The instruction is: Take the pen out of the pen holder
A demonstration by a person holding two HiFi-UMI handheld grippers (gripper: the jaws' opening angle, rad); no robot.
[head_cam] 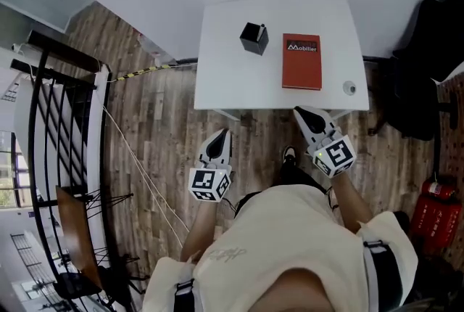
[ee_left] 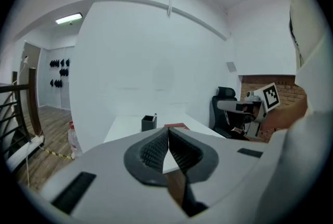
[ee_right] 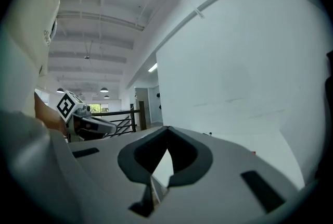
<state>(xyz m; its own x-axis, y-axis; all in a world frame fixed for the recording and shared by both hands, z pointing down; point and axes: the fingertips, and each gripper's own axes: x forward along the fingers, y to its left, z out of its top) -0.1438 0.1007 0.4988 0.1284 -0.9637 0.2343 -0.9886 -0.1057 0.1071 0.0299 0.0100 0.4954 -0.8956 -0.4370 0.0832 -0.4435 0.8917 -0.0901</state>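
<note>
Closest to the head camera is the person's cream shirt [head_cam: 290, 245], with both arms reaching forward over the wooden floor [head_cam: 159, 136]. The left hand-held gripper [head_cam: 225, 133] hangs short of the white surface [head_cam: 232, 78], apart from its near edge; in its own view the ribbed pads [ee_left: 156, 149] meet at the tips, with nothing between them. The right hand-held gripper [head_cam: 299, 112] sits at the near edge, just below the red book [head_cam: 301, 62] in the head view – its jaws are also pressed together and empty.

Toward the far side of the surface stands the black pen holder [head_cam: 254, 38], just left of the book. The pen [ee_left: 155, 115] stands upright inside it, its tip poking above the rim, well apart from both grippers. A small round thing [head_cam: 349, 88] lies near the right front corner – too small to make out. A black office chair [head_cam: 424, 78] stands to the right of the surface.
</note>
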